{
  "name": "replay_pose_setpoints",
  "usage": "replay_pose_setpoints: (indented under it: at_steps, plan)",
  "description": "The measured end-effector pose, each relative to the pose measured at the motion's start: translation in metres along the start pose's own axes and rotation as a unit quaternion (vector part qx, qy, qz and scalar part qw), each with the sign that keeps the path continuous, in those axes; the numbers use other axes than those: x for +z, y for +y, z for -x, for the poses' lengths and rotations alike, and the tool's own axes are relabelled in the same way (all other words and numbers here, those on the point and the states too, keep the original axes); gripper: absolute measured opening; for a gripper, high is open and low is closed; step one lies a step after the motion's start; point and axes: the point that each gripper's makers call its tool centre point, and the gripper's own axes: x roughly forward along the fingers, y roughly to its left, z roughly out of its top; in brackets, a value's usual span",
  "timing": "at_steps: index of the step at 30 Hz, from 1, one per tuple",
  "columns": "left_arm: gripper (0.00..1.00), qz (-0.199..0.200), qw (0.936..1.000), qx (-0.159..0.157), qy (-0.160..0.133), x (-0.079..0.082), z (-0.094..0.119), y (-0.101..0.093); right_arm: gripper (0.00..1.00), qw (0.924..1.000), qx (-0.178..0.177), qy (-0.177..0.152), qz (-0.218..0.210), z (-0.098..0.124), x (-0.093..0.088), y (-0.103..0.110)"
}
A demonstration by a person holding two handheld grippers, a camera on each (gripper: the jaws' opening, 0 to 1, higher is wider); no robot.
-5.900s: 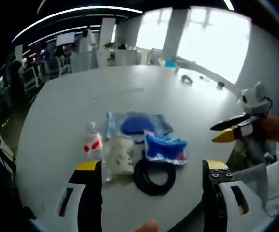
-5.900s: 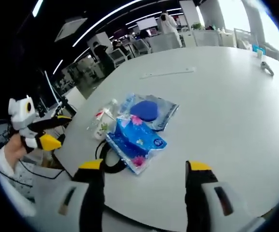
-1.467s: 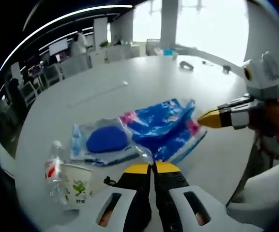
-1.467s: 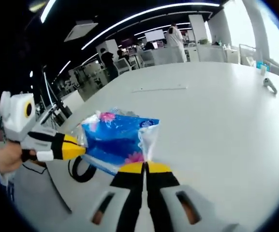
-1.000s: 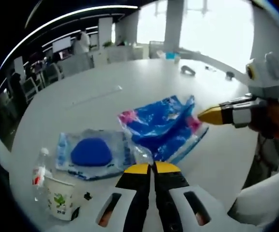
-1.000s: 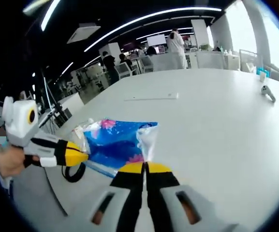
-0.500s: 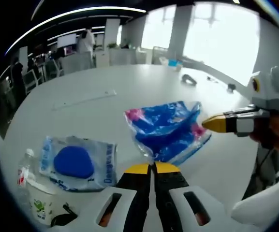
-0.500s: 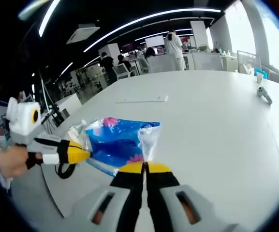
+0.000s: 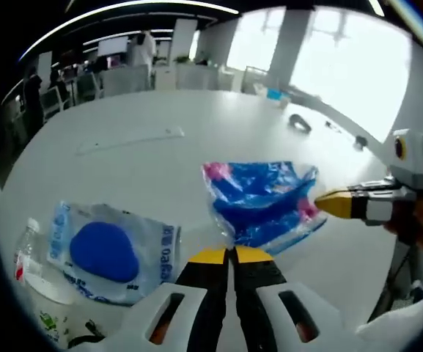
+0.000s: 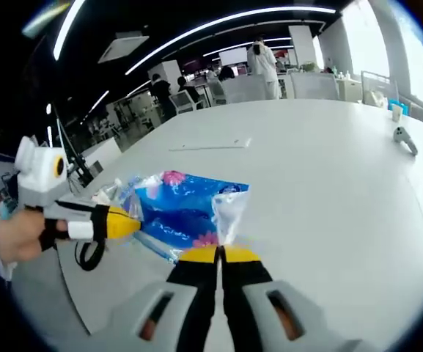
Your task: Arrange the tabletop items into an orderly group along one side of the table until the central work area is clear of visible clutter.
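A blue tissue pack (image 9: 259, 198) hangs above the white table (image 9: 123, 176), stretched between both grippers. My left gripper (image 9: 233, 251) is shut on the clear plastic edge at one end. The right gripper (image 9: 321, 204) comes in from the right and pinches the other end. In the right gripper view my right gripper (image 10: 220, 251) is shut on a corner of the tissue pack (image 10: 178, 209), and the left gripper (image 10: 133, 221) holds its far end. A blue sponge in a clear bag (image 9: 105, 251), a bottle (image 9: 26, 253) and a paper cup (image 9: 50, 317) lie at the lower left.
A black cable coil (image 10: 86, 257) lies near the table edge. A long thin strip (image 9: 130, 138) rests farther out on the table, and small dark objects (image 9: 299, 122) sit near the far edge. Chairs, desks and people stand behind the table.
At first both grippers were open and the pack lay among the items. Now both are shut on it and have carried it away from the sponge bag, bottle and cup.
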Motion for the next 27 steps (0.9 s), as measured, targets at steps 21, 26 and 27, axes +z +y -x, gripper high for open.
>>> replay_pose_setpoints:
  at_steps: [21,26,27]
  plan:
    - [0.0,0.019,0.9992,0.005,0.036,-0.014,-0.034,0.021,0.0,0.9993,0.002,0.036,-0.003,-0.042,-0.01,-0.016]
    - [0.0,0.024,0.9988,0.006,0.043,-0.017,-0.038,0.024,0.0,0.9991,0.001,0.043,-0.004,-0.05,-0.012,-0.019]
    - [0.0,0.024,0.9987,0.006,0.044,-0.018,-0.04,0.025,0.0,0.999,0.001,0.044,-0.003,-0.051,-0.012,-0.02]
